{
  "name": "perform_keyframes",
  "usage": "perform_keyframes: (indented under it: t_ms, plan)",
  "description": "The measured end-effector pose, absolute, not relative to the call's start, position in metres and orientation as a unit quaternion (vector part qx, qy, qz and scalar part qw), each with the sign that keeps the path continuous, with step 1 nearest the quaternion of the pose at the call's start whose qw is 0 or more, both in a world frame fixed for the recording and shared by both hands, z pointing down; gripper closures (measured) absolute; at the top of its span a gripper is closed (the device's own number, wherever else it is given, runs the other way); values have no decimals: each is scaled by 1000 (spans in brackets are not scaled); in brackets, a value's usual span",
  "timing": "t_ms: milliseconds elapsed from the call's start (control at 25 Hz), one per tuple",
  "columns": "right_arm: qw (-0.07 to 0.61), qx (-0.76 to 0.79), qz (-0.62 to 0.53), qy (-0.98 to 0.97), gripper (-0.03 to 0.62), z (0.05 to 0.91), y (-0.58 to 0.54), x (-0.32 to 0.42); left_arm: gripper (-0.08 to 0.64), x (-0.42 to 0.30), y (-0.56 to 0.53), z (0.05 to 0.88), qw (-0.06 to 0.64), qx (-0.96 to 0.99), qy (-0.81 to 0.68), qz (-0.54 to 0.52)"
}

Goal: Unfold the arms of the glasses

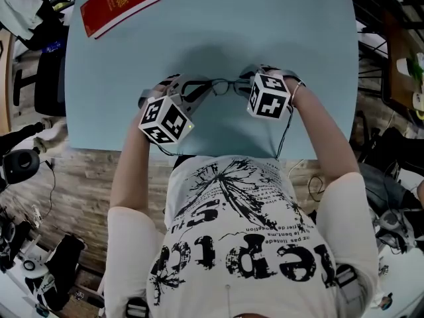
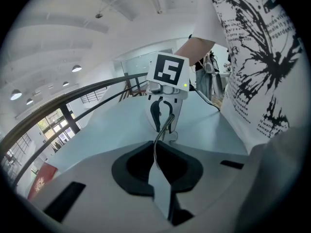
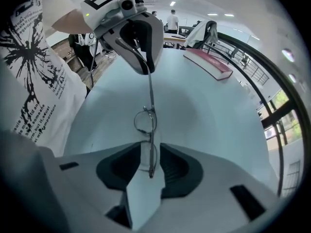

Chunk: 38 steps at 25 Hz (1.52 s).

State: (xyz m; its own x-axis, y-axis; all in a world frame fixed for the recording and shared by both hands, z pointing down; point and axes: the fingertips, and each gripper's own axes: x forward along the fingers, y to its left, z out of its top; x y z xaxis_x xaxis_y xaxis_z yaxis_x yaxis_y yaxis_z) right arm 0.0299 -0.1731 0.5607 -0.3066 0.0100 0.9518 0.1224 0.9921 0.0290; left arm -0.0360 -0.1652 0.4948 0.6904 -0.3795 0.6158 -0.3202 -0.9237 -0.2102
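Observation:
Thin wire-framed glasses (image 1: pixel 222 85) hang just above the pale blue table (image 1: pixel 298 32), stretched between my two grippers. My left gripper (image 1: pixel 192 88) is shut on the tip of one glasses arm (image 2: pixel 163 130); in the left gripper view the wire runs out from between the closed pads. In the right gripper view that arm leads straight from the left gripper (image 3: pixel 141 57) down to the glasses' lenses (image 3: pixel 146 123). My right gripper (image 3: pixel 149 161) stands open, with the near lens edge-on between its pads and a gap on both sides.
A red book (image 1: pixel 119 4) lies at the table's far left corner. The person's white printed shirt (image 1: pixel 252 244) is close behind both grippers at the table's near edge. Chairs and cables crowd the floor on both sides.

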Motion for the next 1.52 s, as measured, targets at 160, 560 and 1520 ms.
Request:
perform_keyframes:
  t_ms: [160,560,1520]
  plan:
    - [587,-53,-48,-806,479,564,-171,8,529,-35,-163,494,35,-919,194,-341]
    - [608,-78,-74,-787,529,588,-167,-24,529,-36,-165,496,13,-918,193,-346]
    - [470,18,-125,-873,563,510,-166,7,529,-37,-159,496,10,-906,207,-369]
